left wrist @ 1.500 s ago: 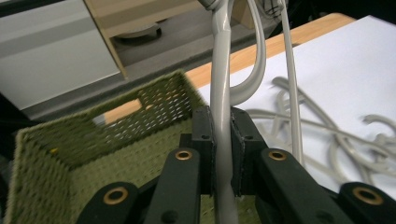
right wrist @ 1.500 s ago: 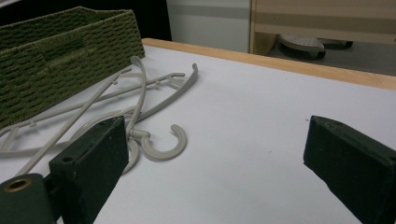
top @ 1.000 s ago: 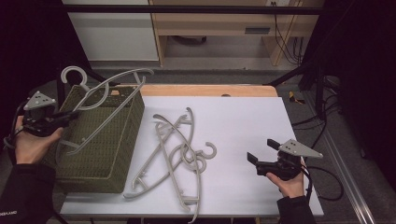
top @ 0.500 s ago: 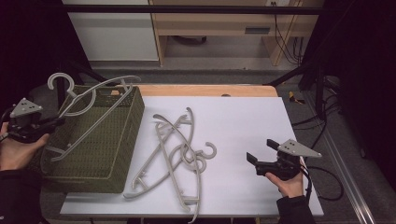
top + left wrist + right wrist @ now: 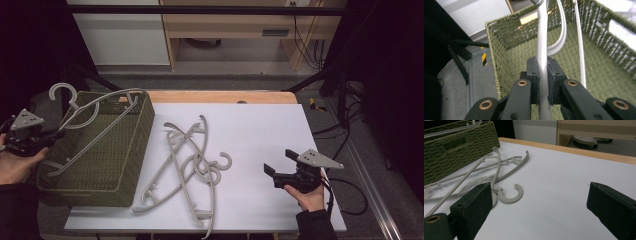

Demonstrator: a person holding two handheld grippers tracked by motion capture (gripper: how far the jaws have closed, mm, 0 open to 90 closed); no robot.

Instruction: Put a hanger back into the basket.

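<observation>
A grey plastic hanger (image 5: pixel 95 122) lies slanted across the green woven basket (image 5: pixel 134 150), its hook (image 5: pixel 62 91) sticking up past the far left corner. My left gripper (image 5: pixel 52 134) is shut on its lower end at the basket's left side; in the left gripper view the pads (image 5: pixel 533 75) pinch the grey bar (image 5: pixel 542 50) over the basket's floor (image 5: pixel 524 62). Several more grey hangers (image 5: pixel 190 160) lie tangled on the white table (image 5: pixel 260 125). My right gripper (image 5: pixel 277 162) rests open near the front right, apart from them, with nothing between its fingers (image 5: pixel 472 206).
The basket stands at the table's left end, and its near wall (image 5: pixel 454 145) rises left of the hanger pile (image 5: pixel 496 173). A wooden strip (image 5: pixel 225 96) runs along the table's far edge. Cables (image 5: pixel 345 195) trail off the right side. Bare white surface stretches right of the pile.
My left gripper has moved to the left and slightly down, dragging the held hanger further across the basket. The right gripper and the pile have stayed still.
</observation>
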